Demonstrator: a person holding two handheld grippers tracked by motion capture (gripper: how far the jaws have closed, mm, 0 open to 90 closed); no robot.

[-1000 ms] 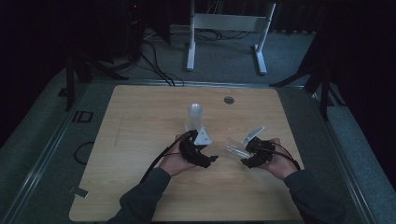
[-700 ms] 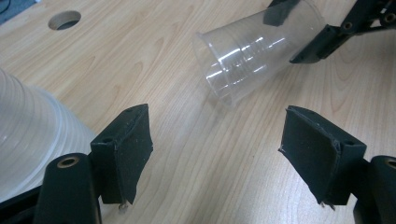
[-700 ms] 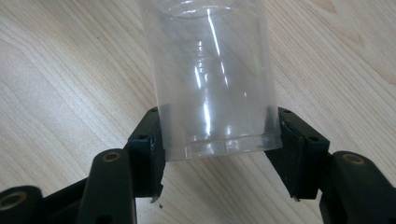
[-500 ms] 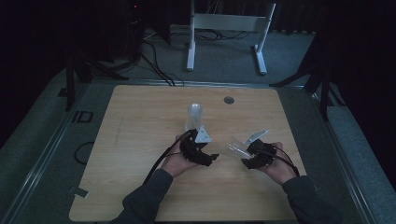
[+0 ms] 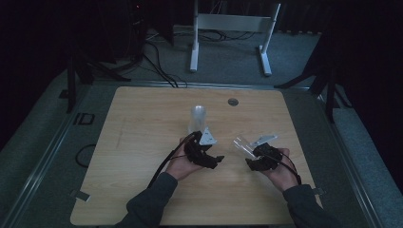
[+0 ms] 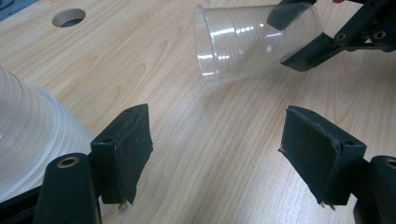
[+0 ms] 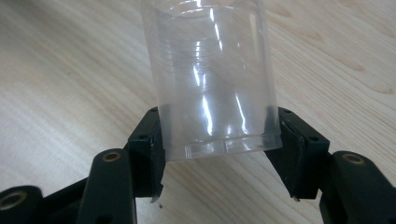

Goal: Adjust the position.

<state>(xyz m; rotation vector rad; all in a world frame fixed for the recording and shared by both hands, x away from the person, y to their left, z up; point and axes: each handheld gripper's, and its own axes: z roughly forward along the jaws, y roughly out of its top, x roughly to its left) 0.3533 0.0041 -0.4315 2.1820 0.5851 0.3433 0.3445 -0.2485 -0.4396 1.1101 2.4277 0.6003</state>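
Two grippers worked over a wooden table point(image 5: 142, 142). Landmark: the stack of clear cups point(image 5: 198, 118) standing upright near table centre. Left gripper point(image 5: 211, 159) sat just in front of the stack, toward the person, jaws apart with nothing between them; in the left gripper view the stack point(image 6: 28, 144) was beside the left pad, contact unclear. Right of the stack and nearer the person, the right gripper point(image 5: 250, 159) had its jaws clamped on the base of a single clear cup point(image 7: 212, 88), tilted, with its mouth pointing back toward the stack. A round hole point(image 5: 233, 101) lay in the table beyond the stack, slightly right.
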